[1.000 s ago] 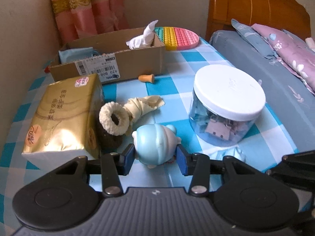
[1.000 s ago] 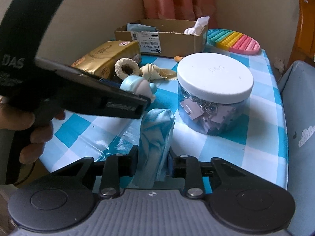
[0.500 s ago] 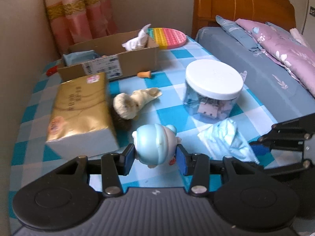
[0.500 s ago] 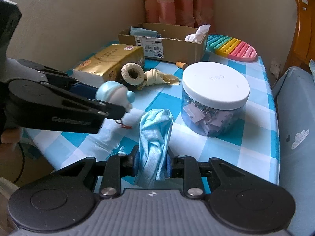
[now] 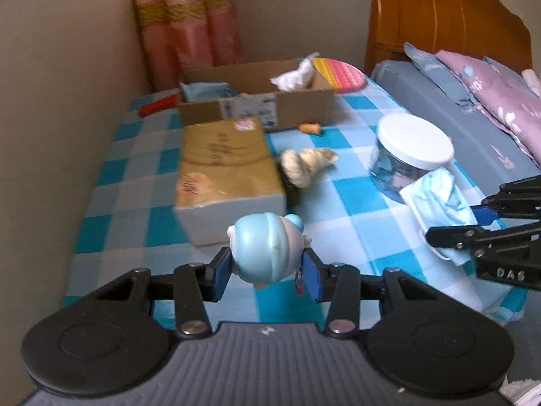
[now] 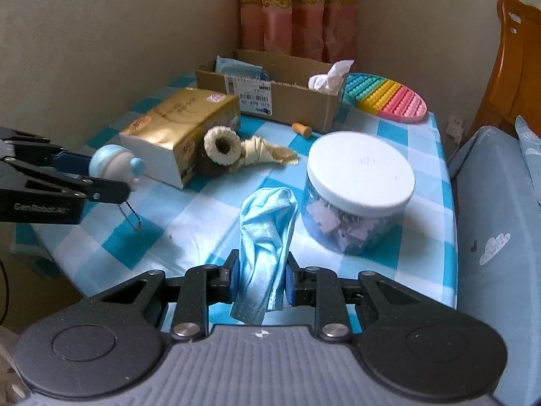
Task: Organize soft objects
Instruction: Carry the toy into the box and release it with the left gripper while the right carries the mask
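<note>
The left hand-held gripper (image 5: 267,272) is clenched on a small pale-blue round toy figure (image 5: 265,248), its blue pads pressing the figure's two sides. The figure is held clear of the worktop (image 5: 345,193), which wears a blue-and-white checked cloth. Its domed back faces the camera and a small round knob sticks out on its right; a short chain (image 6: 130,218) dangles beneath it, seen from the right wrist view.

The right hand-held gripper (image 6: 260,279) is clenched on a crumpled light-blue face mask (image 6: 265,240). The mask's long axis runs forward along the fingers: its bunched end points ahead and upward, while the other end hangs just behind the pads. In the left wrist view the mask (image 5: 439,203) appears off to the right of the left hand-held gripper, raised off the cloth.

Ahead and right of the mask stands a clear plastic jar with a white lid (image 6: 360,169), upright, holding small pale tags. Ahead and left of the mask lies a gold tissue pack (image 6: 182,123), with a cream plush ring (image 6: 223,143) and a cream cloth strip (image 6: 267,154) touching beside it. Farther ahead sits an open cardboard box (image 6: 280,99) holding a white tissue (image 6: 329,76) and a blue cloth item (image 6: 236,66). A small orange cone-shaped piece (image 6: 302,129) lies just in front of the box, and a rainbow pop-it mat (image 6: 385,96) lies at its right.
</note>
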Tool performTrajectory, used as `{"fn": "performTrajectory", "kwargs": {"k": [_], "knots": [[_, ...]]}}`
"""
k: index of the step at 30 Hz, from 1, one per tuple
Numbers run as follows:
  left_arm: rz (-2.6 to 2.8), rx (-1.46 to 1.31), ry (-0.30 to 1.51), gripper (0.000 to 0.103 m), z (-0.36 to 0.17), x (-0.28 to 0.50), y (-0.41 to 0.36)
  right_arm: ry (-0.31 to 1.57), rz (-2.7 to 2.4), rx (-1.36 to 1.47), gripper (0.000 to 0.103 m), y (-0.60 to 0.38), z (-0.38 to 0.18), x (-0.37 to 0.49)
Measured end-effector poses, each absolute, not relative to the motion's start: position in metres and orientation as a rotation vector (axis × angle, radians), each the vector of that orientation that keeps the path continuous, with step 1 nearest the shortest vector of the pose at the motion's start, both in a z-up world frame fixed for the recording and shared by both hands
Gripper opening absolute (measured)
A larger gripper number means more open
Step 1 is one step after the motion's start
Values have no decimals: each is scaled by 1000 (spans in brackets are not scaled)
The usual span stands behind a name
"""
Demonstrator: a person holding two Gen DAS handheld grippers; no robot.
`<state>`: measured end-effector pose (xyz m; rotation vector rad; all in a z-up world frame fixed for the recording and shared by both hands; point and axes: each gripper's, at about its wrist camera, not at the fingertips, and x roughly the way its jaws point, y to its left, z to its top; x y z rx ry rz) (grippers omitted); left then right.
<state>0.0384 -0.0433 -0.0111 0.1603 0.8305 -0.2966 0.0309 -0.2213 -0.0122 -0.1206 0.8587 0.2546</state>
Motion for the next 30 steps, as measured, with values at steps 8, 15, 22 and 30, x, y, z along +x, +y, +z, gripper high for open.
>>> {"fn": "performTrajectory", "kwargs": {"k": [8,15,22,30], "knots": [[-231,121,789,44,11,53,-17,840,272,-108,29,-215,7,57],[-287,129,763,44,31,89,-25,807,302,-142,29,-204,33,99],[-339,108,743,44,48,147,-40,780,299,-183,29,-203,49,145],[-329,118,760,44,49,227,-56,780,298,-224,29,-205,52,173]]}}
